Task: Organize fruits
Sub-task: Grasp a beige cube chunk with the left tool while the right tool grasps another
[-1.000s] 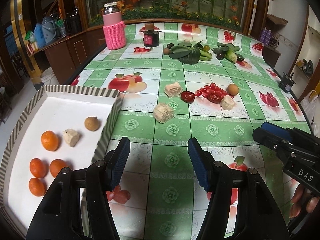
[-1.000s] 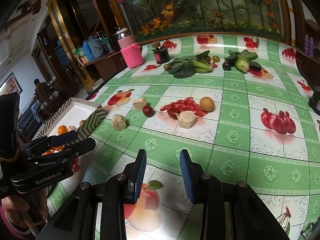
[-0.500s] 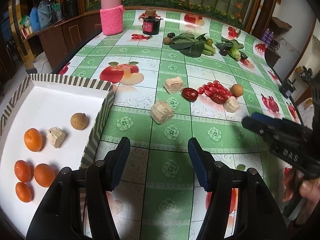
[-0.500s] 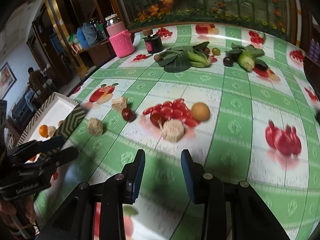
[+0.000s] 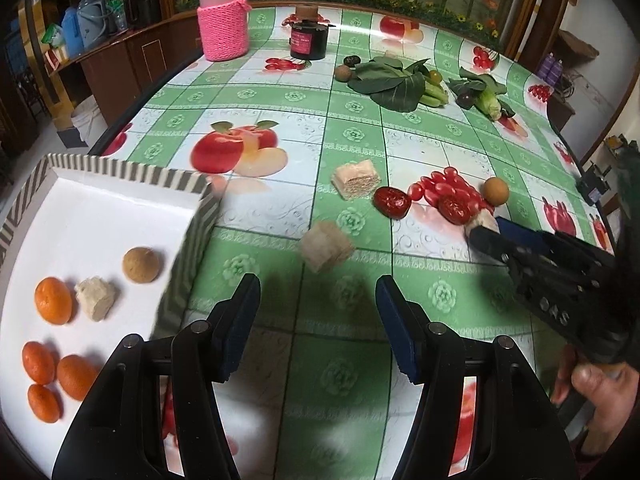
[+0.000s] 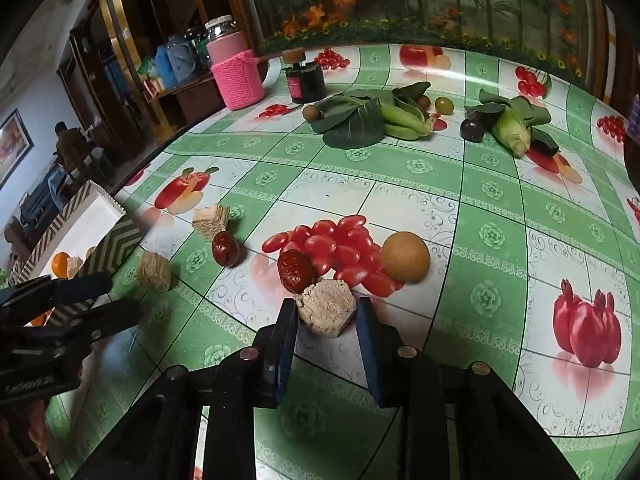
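My right gripper (image 6: pixel 326 314) is open, its fingers on either side of a beige crumbly cake (image 6: pixel 326 308) lying on the table beside a red date (image 6: pixel 295 270) and a round tan fruit (image 6: pixel 405 256). It also shows in the left wrist view (image 5: pixel 486 232). My left gripper (image 5: pixel 316 300) is open and empty, just short of a beige wafer block (image 5: pixel 326 246). The white striped tray (image 5: pixel 120 196) at left holds several small oranges (image 5: pixel 53 300), a tan fruit (image 5: pixel 141 265) and a beige piece (image 5: pixel 96 298).
Another wafer block (image 5: pixel 356 179) and a second red date (image 5: pixel 392 202) lie mid-table. Leafy greens (image 6: pixel 360 116), corn (image 6: pixel 512 130), a pink-sleeved jar (image 6: pixel 236 76) and a dark jar (image 6: pixel 304 80) stand at the far side. The tablecloth has printed fruit pictures.
My right gripper has moved forward across the table until its fingers straddle the beige cake. My left gripper has moved forward a little toward the wafer block.
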### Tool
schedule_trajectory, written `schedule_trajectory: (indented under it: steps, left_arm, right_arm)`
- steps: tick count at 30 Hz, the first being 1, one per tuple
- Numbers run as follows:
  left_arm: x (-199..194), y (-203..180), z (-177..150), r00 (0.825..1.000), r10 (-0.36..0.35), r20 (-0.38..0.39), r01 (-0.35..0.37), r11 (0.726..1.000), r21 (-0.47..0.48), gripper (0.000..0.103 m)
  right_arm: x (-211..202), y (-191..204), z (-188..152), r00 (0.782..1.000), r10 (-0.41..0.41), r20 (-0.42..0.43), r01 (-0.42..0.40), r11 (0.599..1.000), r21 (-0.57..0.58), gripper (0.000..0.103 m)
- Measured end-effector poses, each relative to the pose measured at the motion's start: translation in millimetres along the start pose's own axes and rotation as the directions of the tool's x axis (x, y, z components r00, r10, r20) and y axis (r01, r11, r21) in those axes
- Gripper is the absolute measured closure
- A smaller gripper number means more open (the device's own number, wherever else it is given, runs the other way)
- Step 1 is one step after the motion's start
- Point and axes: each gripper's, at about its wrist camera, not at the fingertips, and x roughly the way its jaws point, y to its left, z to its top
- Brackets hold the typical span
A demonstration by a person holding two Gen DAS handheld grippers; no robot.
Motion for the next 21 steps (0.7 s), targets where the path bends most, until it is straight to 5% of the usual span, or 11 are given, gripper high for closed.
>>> schedule_trajectory:
  steps: [8, 11, 21]
  left_arm:
    - [24, -7, 13, 0.999, 0.048, 0.002, -0.048, 0.999, 0.011, 0.043]
    - [28, -5, 11, 1.0, 0.023, 0.0, -0.023, 1.0, 0.009, 0.07]
    - [-3, -2, -1, 0.998, -0.037, 0.044, 0.036, 0.999, 0.029, 0.071]
  right_arm:
    - [-2, -10, -1, 0.998, 0.07, 0.005, -0.07, 0.996, 0.048, 0.074]
    - [-2, -11, 0, 0.997, 0.077, 0.002, -0.077, 0.996, 0.05, 0.074]
    - [-21, 8, -5, 0.998, 0.063, 0.018, -0.064, 0.998, 0.02, 0.074]
